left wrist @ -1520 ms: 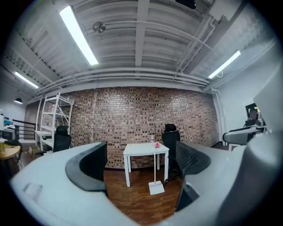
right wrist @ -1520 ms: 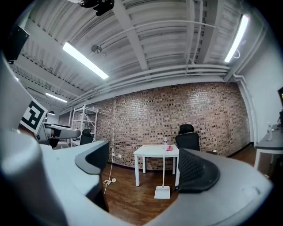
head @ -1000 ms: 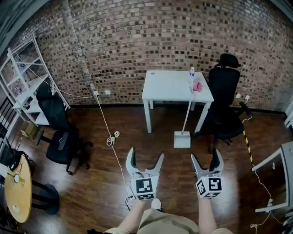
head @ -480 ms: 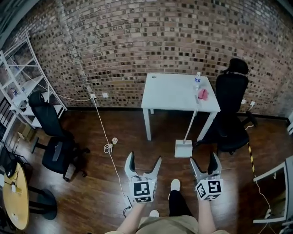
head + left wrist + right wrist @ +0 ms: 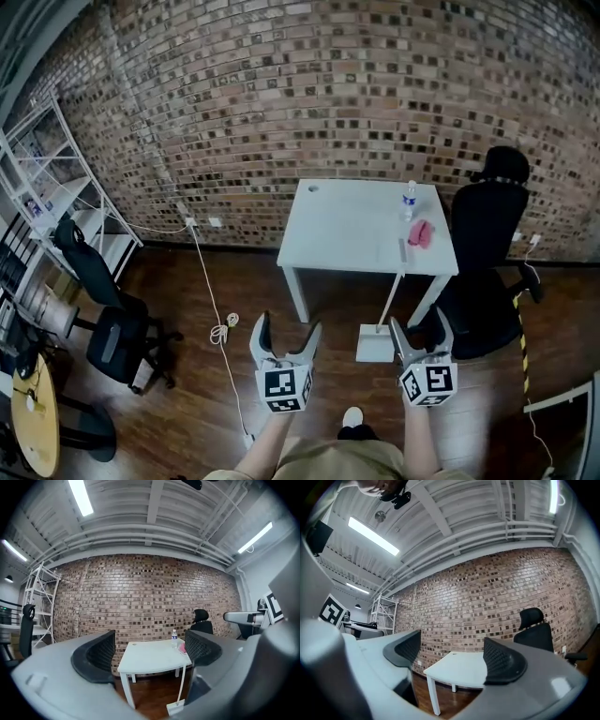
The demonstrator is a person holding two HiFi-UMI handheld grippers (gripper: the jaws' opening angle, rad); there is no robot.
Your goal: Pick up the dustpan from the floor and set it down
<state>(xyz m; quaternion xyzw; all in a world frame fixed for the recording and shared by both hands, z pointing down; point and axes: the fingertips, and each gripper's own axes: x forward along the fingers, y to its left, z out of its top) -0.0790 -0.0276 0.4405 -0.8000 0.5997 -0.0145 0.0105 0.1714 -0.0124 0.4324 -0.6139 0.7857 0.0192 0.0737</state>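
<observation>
The white long-handled plastic dustpan [image 5: 373, 345] stands on the floor before the white rectangular table [image 5: 361, 230], handle leaning up to the tabletop edge, while the left gripper [image 5: 287, 324] and right gripper [image 5: 419, 321], jaws apart and closing, hold nothing.

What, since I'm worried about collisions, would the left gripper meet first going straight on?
The left gripper, its empty jaws closing, would probably meet the white table first, at its near edge; depth is unclear.

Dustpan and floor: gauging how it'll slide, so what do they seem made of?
Dustpan: probably plastic, matte white; even colour, thin pan, though painted metal is possible. Floor: wood or wood-look planks, dark brown, slight sheen; plank seams show.
</observation>
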